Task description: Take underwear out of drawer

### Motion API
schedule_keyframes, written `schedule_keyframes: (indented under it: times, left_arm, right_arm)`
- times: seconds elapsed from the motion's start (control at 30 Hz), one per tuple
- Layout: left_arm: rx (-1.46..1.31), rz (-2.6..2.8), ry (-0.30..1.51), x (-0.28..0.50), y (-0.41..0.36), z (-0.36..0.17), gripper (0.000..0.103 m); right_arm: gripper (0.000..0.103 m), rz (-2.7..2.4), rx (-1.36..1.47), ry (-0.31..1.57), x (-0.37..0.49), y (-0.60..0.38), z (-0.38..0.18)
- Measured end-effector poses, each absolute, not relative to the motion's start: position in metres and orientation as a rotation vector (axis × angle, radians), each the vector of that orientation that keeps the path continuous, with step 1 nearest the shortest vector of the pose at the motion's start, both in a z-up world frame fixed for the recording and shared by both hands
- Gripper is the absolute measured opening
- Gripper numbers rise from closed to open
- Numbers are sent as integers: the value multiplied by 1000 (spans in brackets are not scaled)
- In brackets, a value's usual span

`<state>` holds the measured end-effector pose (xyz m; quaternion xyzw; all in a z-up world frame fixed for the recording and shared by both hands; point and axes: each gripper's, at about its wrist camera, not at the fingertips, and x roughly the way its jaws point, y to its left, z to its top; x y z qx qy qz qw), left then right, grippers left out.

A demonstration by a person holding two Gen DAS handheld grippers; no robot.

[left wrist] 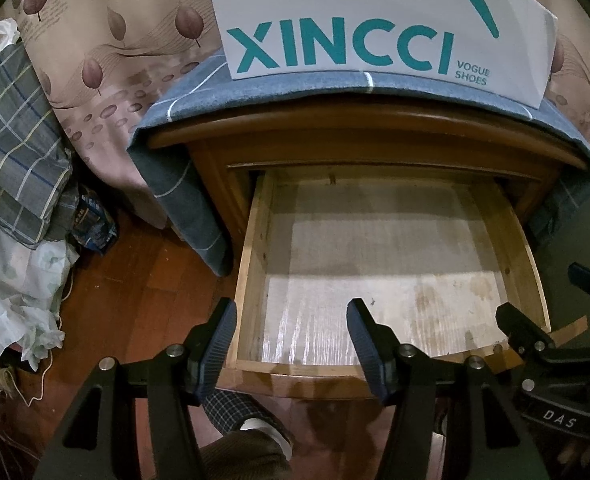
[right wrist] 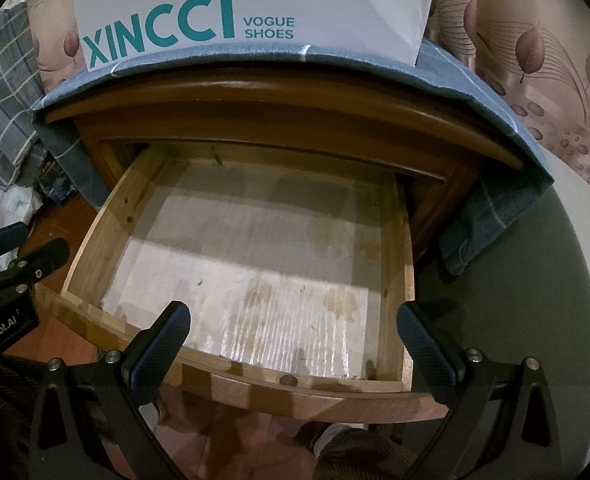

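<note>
Drawer (left wrist: 251,240) of the wooden nightstand (left wrist: 367,128) stands pulled out. Its interior shows a pale, stained liner (left wrist: 375,280) with a shadow band across the back half. Underwear: cannot be located in either view; only the liner is visible inside the drawer walls.

Left gripper (left wrist: 291,344): jaws spread wide, nothing between them, hovering above the drawer's front left corner; the left finger sits over the floor side, the right finger over the liner. Right gripper (right wrist: 295,344): jaws also spread wide and holding nothing, poised over the front rim of the drawer. In the left wrist view, part of the right gripper shows at the right edge, just beside the drawer's front right corner; in the right wrist view, the left gripper shows at the left edge.

On the nightstand top: a blue checked cloth (left wrist: 199,92) draped over both sides, and on it a white shoe box (left wrist: 375,20) printed "XINCCI VOGUE SHOES". Behind: leaf-patterned beige fabric (left wrist: 107,40). Left of the nightstand: a pile of plaid bedding (left wrist: 15,140) on the wooden floor (left wrist: 135,300).
</note>
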<state>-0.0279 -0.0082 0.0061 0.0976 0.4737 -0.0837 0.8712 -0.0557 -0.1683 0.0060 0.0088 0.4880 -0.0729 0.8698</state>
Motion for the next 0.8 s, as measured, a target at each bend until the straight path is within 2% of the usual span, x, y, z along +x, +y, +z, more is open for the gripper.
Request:
schedule_keyframes:
  times: [0.8]
  left_arm:
    - [214,-175,999,-27,-9,3,59]
  right_arm:
    - [102,-150,10,1026,-55,-168,5]
